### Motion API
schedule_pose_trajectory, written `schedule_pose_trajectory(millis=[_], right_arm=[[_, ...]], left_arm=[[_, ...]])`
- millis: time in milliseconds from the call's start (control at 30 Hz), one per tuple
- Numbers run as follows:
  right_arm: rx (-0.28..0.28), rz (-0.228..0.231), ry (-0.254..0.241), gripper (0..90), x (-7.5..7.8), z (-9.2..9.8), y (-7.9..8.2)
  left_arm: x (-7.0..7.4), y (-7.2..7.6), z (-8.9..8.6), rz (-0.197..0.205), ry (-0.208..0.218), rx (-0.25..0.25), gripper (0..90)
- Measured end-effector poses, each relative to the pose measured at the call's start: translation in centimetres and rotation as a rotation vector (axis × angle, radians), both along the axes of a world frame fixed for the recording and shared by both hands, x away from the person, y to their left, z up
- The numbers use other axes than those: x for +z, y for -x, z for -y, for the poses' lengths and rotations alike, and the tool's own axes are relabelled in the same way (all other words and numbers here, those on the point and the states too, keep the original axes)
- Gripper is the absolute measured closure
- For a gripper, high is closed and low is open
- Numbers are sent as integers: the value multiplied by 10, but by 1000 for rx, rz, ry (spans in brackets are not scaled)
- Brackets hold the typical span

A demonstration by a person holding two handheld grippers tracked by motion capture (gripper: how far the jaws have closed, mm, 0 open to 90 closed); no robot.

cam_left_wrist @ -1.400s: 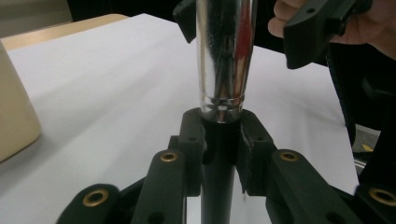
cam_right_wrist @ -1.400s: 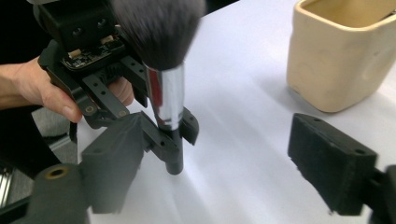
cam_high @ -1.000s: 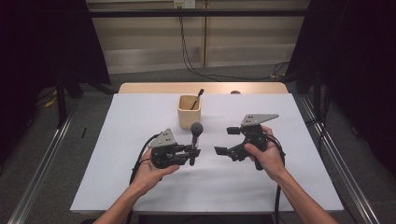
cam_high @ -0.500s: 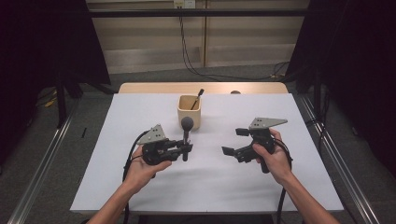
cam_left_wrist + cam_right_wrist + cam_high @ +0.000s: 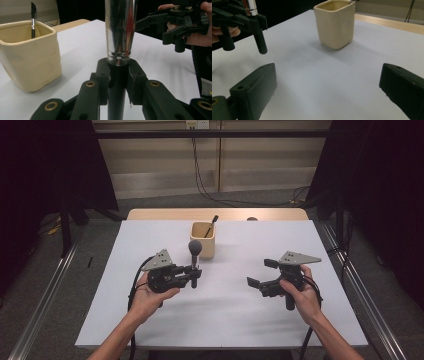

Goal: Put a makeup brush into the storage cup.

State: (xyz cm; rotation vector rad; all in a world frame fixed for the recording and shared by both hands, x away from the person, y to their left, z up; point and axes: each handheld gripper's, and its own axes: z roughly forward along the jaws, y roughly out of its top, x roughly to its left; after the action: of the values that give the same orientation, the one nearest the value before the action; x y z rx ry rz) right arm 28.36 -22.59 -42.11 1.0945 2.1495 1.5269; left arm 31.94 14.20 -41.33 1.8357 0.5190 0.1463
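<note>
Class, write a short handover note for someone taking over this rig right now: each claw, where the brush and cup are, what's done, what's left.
Left claw: shut on the brush, gripping its black handle below the silver ferrule, brush upright, bristles up.
Right claw: open, holding nothing, off to the right above the table.
Cup: cream, at the table's far middle, with a thinner dark brush standing in it.
Done: brush picked up and clear of the table.
Left, probably: carry it to the cup and drop it in.
</note>
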Motion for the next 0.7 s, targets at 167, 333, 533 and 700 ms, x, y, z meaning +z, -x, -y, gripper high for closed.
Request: schedule_pose_trajectory(millis=[167, 333, 533, 700], right_arm=[[-35, 0, -1, 10, -6, 10, 8], [-79, 32, -24, 9, -11, 22, 18], [-131, 54, -31, 4, -15, 33, 26], [-162, 80, -27, 4, -22, 42, 33]], left_arm=[[4, -2, -3, 9, -1, 7, 745], [10, -5, -7, 22, -2, 18, 745], [16, -9, -12, 32, 3, 37, 745], [21, -13, -14, 39, 6, 50, 745]])
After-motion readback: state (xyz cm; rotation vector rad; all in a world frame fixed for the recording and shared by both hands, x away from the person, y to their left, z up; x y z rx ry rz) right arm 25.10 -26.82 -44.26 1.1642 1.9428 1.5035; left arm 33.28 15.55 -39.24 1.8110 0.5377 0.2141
